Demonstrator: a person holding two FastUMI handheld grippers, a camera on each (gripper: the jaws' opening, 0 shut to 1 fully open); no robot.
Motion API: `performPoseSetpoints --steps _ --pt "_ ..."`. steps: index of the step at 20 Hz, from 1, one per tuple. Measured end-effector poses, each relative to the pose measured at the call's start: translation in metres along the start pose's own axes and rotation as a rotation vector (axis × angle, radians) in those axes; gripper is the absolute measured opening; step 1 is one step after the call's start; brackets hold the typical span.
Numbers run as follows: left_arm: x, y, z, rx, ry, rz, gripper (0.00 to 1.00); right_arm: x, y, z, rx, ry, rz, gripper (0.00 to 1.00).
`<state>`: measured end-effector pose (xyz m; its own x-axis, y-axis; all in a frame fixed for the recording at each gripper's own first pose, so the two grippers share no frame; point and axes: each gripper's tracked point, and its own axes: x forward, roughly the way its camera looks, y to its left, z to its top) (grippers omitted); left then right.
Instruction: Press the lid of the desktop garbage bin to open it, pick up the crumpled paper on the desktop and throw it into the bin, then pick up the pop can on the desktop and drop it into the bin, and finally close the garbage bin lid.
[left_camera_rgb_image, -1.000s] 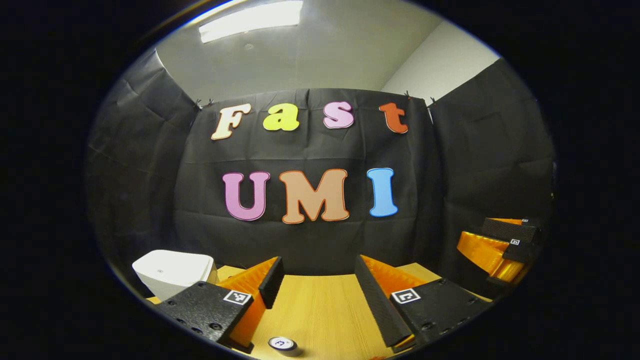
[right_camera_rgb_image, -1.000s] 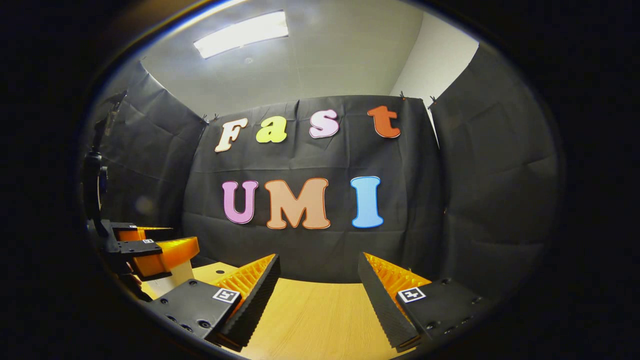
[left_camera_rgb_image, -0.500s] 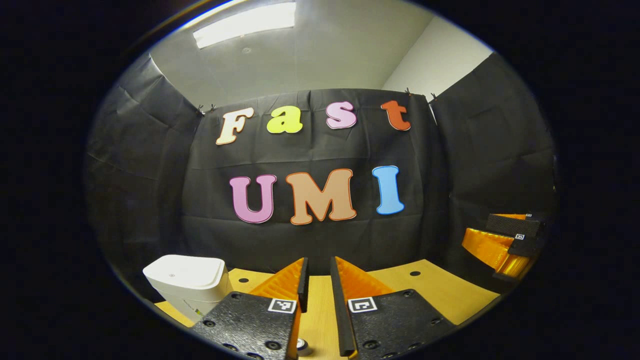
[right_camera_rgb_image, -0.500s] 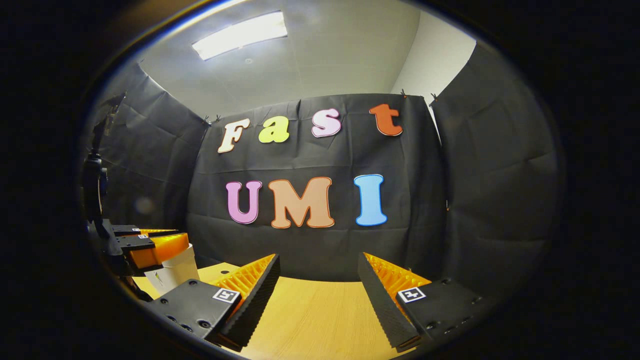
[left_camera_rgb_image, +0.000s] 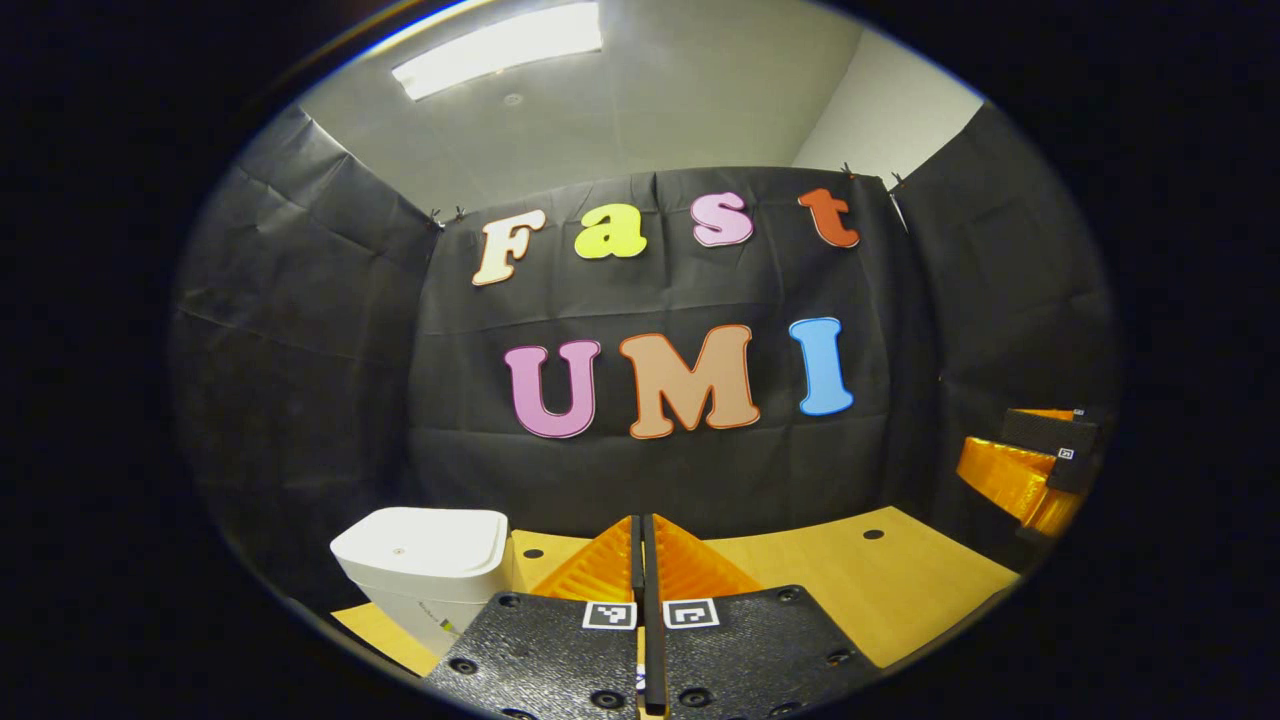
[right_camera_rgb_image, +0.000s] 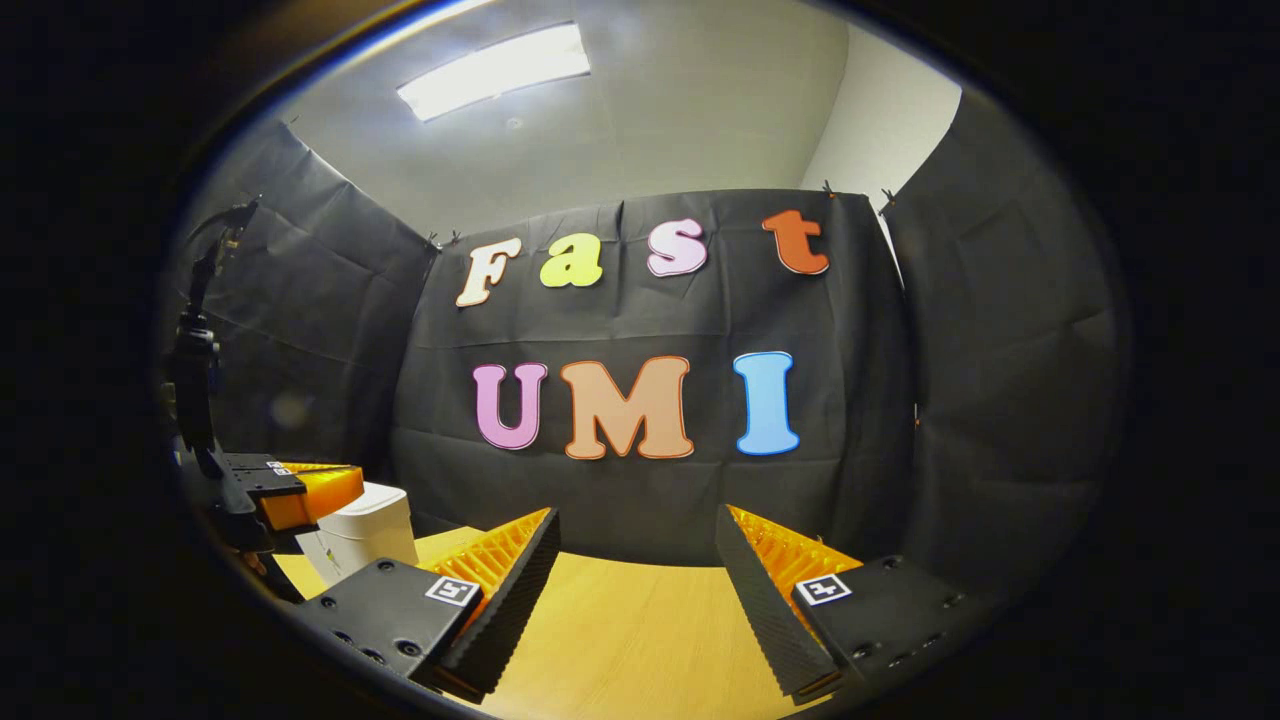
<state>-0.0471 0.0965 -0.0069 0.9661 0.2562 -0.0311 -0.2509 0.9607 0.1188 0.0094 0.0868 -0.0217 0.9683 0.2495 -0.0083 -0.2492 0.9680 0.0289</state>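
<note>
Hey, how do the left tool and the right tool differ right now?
The left tool is shut, its fingers pressed together with nothing between them; the right tool is open, with bare table showing in the gap. The left tool sits close beside the white bin, its lid down; the right tool is farther from it. Both hover low over the table.

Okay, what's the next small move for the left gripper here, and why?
Probably swing the left gripper left and over the white bin, then press down on its lid. The lid sits flat and closed, the jaws are shut together with nothing between them, and the bin stands just to their left on the wooden table.
</note>
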Motion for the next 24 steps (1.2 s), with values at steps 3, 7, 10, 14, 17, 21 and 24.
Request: performPoseSetpoints --steps 3,7,10,14,17,21,24 --pt "0.0 0.023 -0.001 0.015 -0.004 0.043 0.0 0.004 0.016 -0.004 -0.006 0.007 0.022 0.98" --pt "0.003 0.061 -0.004 0.035 -0.007 0.11 0.0 0.008 0.03 -0.005 -0.008 0.016 0.04 0.98" --pt "0.006 0.084 -0.01 0.034 0.001 0.144 0.0 0.012 0.042 -0.007 -0.011 0.023 0.047 0.98" --pt "0.013 0.122 -0.018 0.039 0.011 0.192 0.0 0.016 0.054 -0.01 -0.017 0.031 0.044 0.98" --pt "0.018 0.147 -0.027 0.028 0.026 0.219 0.0 0.017 0.064 -0.012 -0.018 0.036 0.036 0.98" --pt "0.028 0.175 -0.044 0.023 0.052 0.236 0.0 0.018 0.071 -0.018 -0.025 0.047 0.002 0.98" --pt "0.035 0.189 -0.058 0.015 0.072 0.243 0.0 0.019 0.078 -0.021 -0.029 0.063 -0.023 0.99"
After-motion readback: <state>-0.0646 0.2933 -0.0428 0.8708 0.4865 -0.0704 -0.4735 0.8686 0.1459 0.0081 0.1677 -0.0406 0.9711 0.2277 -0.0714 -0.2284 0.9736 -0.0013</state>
